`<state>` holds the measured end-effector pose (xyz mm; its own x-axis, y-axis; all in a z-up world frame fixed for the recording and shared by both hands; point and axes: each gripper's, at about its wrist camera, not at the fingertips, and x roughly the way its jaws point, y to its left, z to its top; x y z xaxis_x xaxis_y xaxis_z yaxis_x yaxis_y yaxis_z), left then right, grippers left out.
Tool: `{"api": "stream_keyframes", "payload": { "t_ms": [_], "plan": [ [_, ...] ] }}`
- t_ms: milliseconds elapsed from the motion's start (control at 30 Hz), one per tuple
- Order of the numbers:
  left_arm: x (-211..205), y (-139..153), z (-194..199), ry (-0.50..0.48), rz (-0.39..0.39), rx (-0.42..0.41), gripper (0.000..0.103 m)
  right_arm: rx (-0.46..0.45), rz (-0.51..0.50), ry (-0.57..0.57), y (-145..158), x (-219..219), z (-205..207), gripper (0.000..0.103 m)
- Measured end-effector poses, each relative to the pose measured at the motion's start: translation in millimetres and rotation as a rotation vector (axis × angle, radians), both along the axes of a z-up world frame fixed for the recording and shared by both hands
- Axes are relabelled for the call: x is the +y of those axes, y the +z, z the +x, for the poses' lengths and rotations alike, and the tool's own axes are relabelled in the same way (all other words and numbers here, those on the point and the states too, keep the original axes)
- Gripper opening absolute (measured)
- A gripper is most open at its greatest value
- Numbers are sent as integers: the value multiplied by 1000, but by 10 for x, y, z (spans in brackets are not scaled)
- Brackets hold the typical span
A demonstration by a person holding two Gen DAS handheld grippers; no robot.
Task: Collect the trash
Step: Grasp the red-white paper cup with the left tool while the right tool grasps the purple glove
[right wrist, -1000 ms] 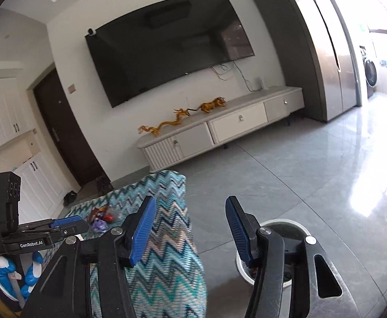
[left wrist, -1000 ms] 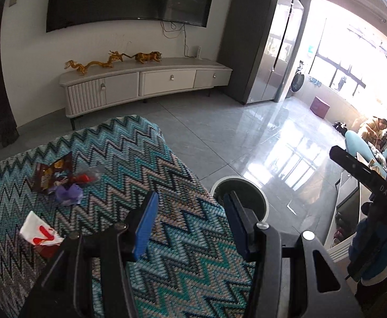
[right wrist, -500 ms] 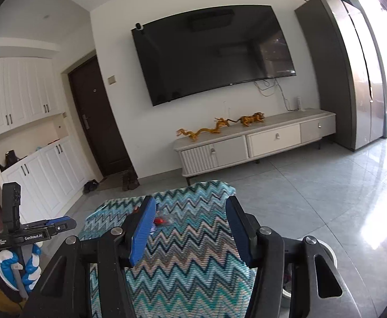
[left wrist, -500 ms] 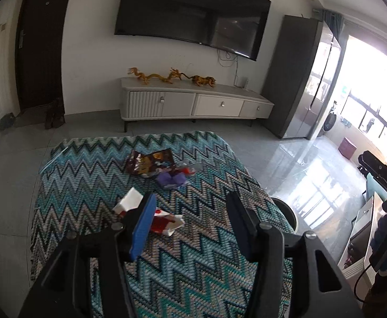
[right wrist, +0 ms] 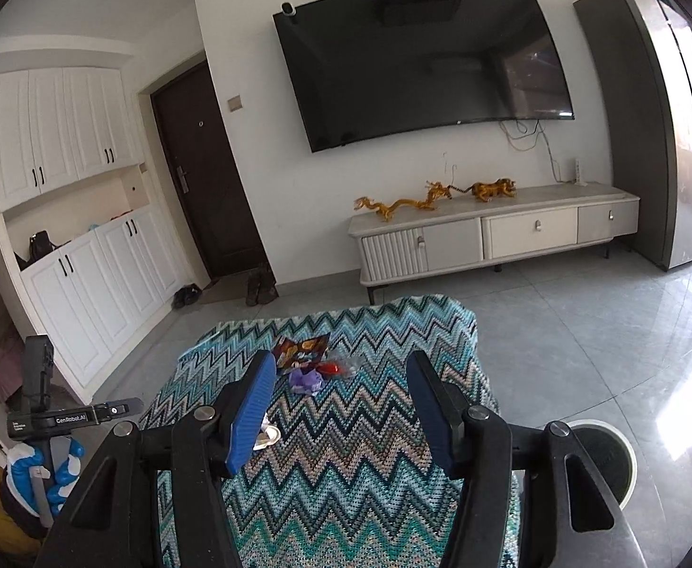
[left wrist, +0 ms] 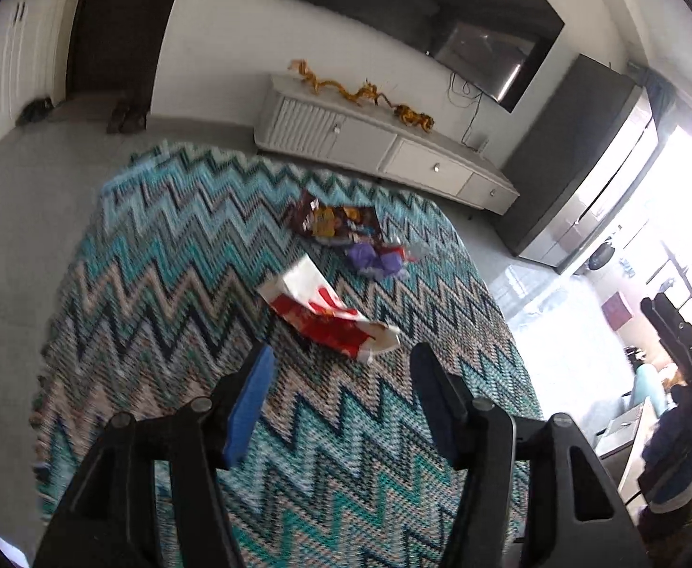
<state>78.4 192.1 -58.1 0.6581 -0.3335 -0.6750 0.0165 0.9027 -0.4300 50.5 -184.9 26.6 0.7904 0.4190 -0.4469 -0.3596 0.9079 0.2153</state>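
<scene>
We find the left gripper [left wrist: 341,364] w/ jaws apart, nothing between them, held above the zigzag cloth [left wrist: 166,284] covering the table. Just ahead of its fingertips lies a red-and-white paper bag [left wrist: 324,315], flat on the cloth. Further back: a purple wrapper [left wrist: 377,260], a small clear-and-red wrapper touching it, and a dark snack packet [left wrist: 332,222] next to those. Left view is slightly blurred.

Right gripper [right wrist: 339,381] also w/ jaws apart, empty, above the near end of the cloth. We see the same wrapper group between its fingers, approx. mid-table. A round bin [right wrist: 606,459] stands on the floor at the table's right side, beside the right finger. Bin contents not visible.
</scene>
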Motion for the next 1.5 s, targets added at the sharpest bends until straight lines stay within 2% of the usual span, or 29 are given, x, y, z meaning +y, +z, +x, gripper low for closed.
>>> {"api": "stream_keyframes", "payload": {
  "t_ms": [133,367,433,700,1000,1133,1267,1367,1500],
  "plan": [
    [-85,-299,167,-8,-135,88,66,40,-8,17,-171,63,153,55],
    [-183,-689,527,72,-343,217,67,118,7,41,-497,62,432,55],
    [-204,-766,615,92,-375,245,68,142,5,54,-597,89,514,55],
    [-286,-1160,943,153,-408,365,68,237,-20,135,-992,341,873,55],
    [-254,-1206,1218,172,-392,329,66,305,-33,206,-1318,635,1319,55],
    [-252,-1207,1285,178,-360,322,51,329,-23,217,-1435,723,1517,55],
    [-166,-1258,1377,189,-379,327,36,350,-14,231,-1535,810,1688,55],
    [-118,-1277,1457,190,-401,323,30,361,-19,249,-1598,920,1802,55],
    [-38,-1304,1476,181,-420,313,26,373,-36,276,-1670,1098,1930,55]
  ]
}}
